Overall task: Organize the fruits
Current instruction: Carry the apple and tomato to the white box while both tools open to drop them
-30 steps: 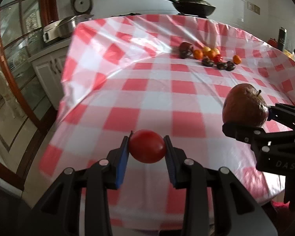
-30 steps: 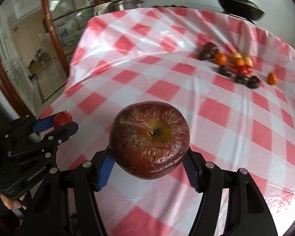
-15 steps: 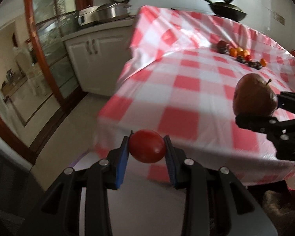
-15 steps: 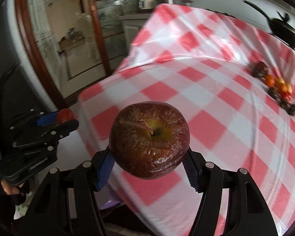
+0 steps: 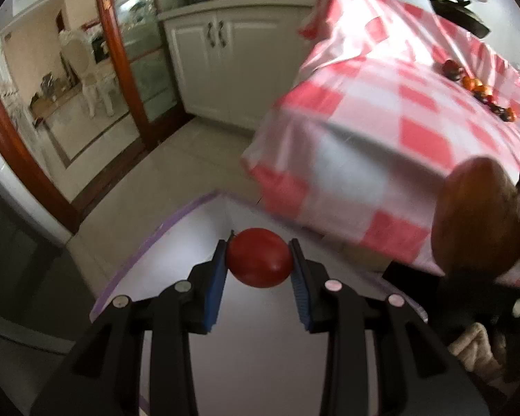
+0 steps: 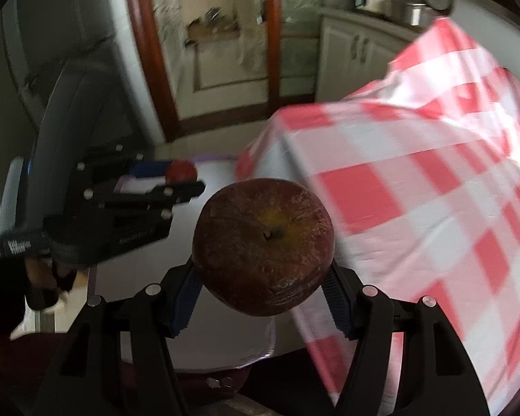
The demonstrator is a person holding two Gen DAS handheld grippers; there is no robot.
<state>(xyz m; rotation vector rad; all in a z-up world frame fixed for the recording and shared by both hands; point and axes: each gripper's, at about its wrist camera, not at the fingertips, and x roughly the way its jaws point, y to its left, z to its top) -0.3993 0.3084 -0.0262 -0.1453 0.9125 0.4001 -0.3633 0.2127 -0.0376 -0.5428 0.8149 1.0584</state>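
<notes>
1. The left tool (image 5: pixel 258 270) is clenched on a small red tomato (image 5: pixel 259 262), its blue pads pressing the sides at 9 and 3 o'clock. The tomato hangs above a pale bin (image 5: pixel 176 242) with a purple rim, beside the counter (image 5: pixel 381 131).
2. The right tool (image 6: pixel 262 282) is grasping a wrinkled dark red apple (image 6: pixel 263 246) across its widest part, stem end facing the camera. In the right view it hangs over the same pale bin, with the left tool at 9 o'clock.
3. The counter's checked cloth drapes at 2 o'clock in both views. More small fruits (image 5: pixel 478 88) sit in a row at its far side, well apart from both tools.
4. Handling, as a judgement: the tomato looks smooth, taut and light, so it may slip or burst if squeezed hard; a light grip across its middle suits it.
5. The apple looks shrivelled and soft, heavier than the tomato. Its skin should give grip, but the flesh may bruise or yield; holding across the widest part seems right.
6. Both fruits look spoiled or set apart, so dropping them in the bin is likely next.
</notes>
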